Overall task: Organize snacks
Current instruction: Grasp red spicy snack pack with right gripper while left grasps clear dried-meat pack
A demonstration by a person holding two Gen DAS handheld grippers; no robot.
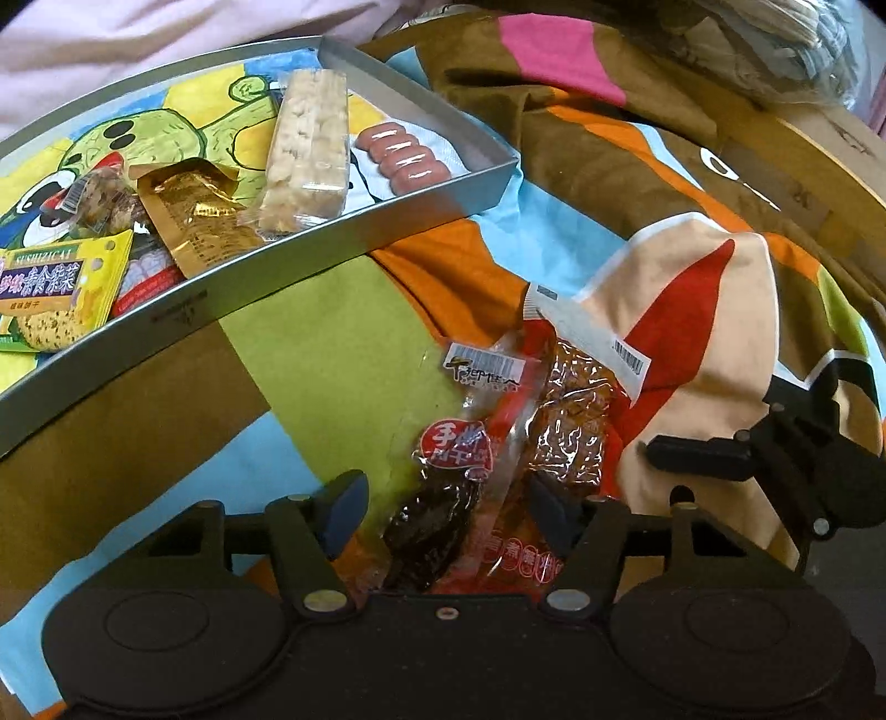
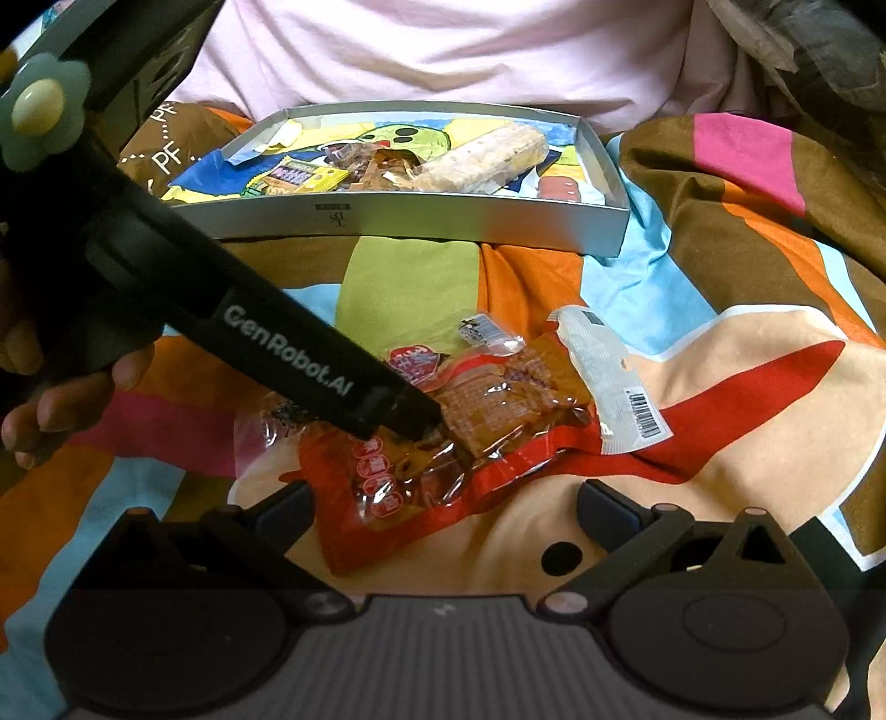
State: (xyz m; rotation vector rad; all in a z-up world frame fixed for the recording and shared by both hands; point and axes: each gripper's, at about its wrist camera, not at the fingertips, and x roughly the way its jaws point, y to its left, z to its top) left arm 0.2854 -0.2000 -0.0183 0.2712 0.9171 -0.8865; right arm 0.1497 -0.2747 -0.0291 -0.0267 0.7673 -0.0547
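Two snack packets lie overlapping on the patterned blanket: a clear one with a dark snack and a red label (image 1: 443,498) (image 2: 412,357), and an orange-red one (image 1: 576,432) (image 2: 498,410). My left gripper (image 1: 446,507) (image 2: 412,423) points down over them with both packets between its jaws. Its left pad stands clear of the wrapper, so it is open. My right gripper (image 2: 448,509) is open just in front of the orange-red packet's near corner, and one of its fingers (image 1: 698,458) shows at the right. The silver box (image 1: 332,243) (image 2: 443,221) lies behind.
The box holds a yellow packet (image 1: 50,299), a gold packet (image 1: 194,221), a puffed-rice bar (image 1: 310,149) and small sausages (image 1: 401,158). A hand (image 2: 55,399) grips the left tool. Pink cloth (image 2: 443,50) lies behind the box, rumpled blanket (image 1: 609,144) to its right.
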